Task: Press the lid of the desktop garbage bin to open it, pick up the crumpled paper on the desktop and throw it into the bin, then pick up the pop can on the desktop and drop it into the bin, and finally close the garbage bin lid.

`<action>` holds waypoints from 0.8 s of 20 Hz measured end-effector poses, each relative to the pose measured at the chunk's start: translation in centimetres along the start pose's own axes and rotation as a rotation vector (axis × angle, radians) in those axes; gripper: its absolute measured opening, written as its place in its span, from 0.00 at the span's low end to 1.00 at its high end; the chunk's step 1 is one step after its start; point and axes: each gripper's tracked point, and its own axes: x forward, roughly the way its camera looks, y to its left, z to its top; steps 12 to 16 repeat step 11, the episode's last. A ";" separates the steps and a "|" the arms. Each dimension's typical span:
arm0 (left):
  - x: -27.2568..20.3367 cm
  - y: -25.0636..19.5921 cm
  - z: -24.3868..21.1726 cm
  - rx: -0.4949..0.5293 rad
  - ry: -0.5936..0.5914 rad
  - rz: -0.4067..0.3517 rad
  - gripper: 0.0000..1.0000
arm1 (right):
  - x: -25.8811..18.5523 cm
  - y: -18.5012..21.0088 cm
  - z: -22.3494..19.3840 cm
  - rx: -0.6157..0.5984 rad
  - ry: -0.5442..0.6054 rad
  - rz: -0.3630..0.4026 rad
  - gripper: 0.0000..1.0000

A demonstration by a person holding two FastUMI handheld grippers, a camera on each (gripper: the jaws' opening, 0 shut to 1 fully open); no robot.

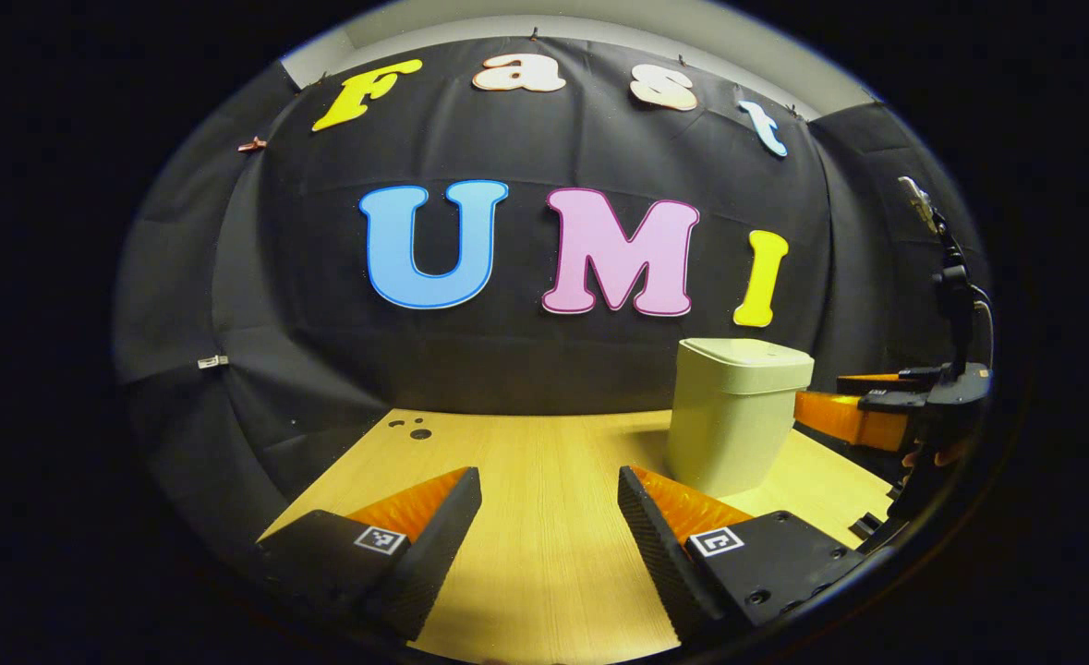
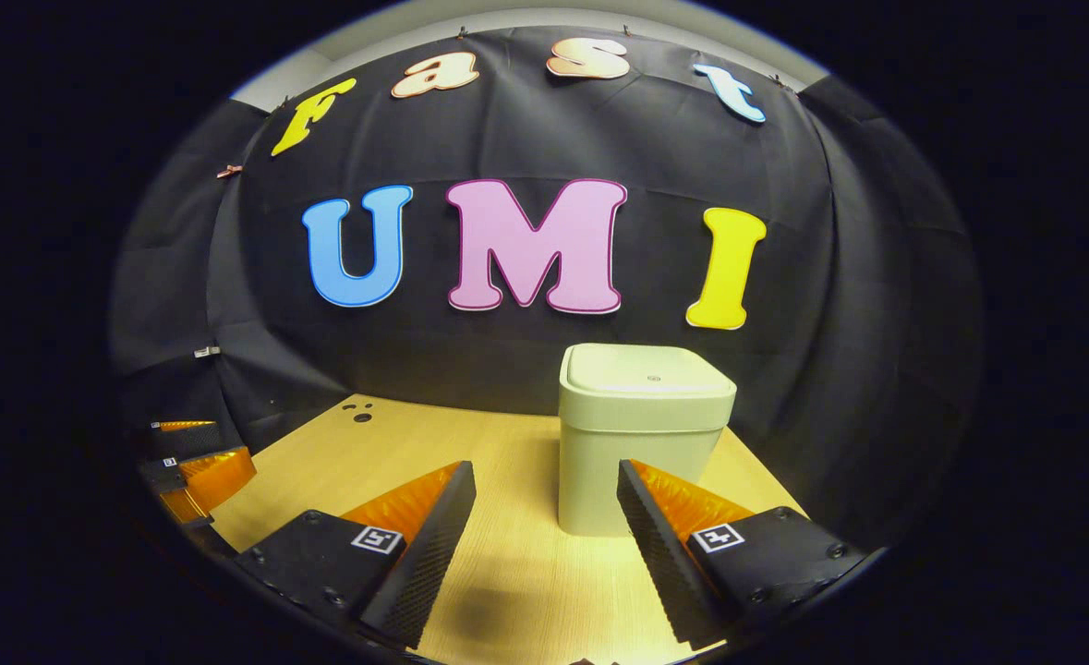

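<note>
A pale square garbage bin (image 2: 641, 443) stands on the wooden desktop (image 2: 507, 573) with its lid (image 2: 647, 369) down flat. In the right gripper view my right gripper (image 2: 549, 503) is open just in front of the bin, nothing between its fingers. In the left gripper view the bin (image 1: 738, 416) sits ahead to the right, and my left gripper (image 1: 549, 508) is open over bare wood. The right gripper (image 1: 853, 406), held by a hand, shows beside the bin at the far right of that view. The left gripper (image 2: 198, 476) appears at the left edge of the right gripper view.
Black cloth walls close off the back and both sides of the desk. A few small dark holes (image 1: 415, 429) mark the desktop's far left corner. A dark stand with a mount (image 1: 946, 277) rises at the right edge of the left gripper view.
</note>
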 end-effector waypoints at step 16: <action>0.2 -0.1 -1.0 -0.009 0.017 0.003 0.96 | -0.3 1.7 -1.5 -0.008 0.051 0.035 0.97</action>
